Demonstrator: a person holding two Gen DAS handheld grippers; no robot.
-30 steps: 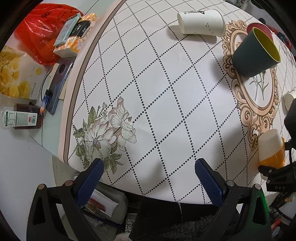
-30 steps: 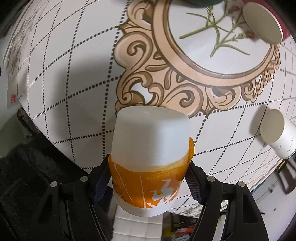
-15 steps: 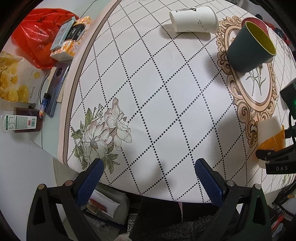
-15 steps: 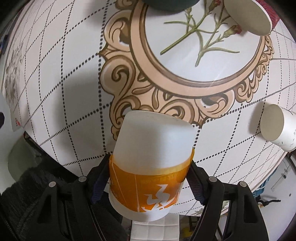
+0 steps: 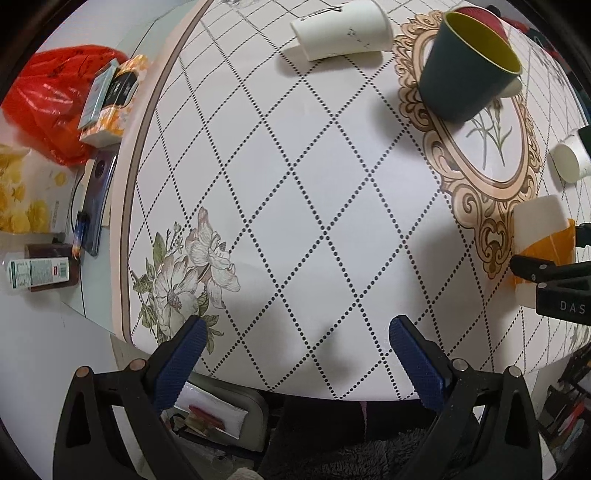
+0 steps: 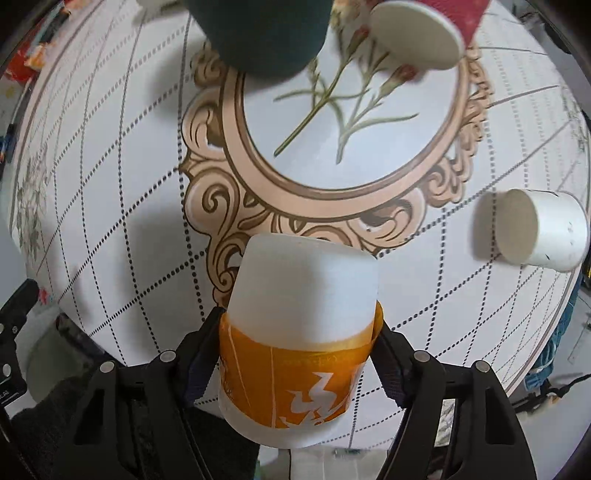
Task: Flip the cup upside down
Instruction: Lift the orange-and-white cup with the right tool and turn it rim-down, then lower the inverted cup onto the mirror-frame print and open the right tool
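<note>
Now right gripper point(image 6: 299, 365) clamped on orange-banded cup point(image 6: 301, 325), left gripper point(image 5: 295, 343) wide apart, empty.

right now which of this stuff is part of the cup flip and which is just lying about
Part of the job:
- orange-banded cup, gripped in the right claw
- left claw, open, holding nothing

Just lying about:
- dark green cup
- white paper cup on its side
- small white cup on its side
- red bag
- phone
</note>
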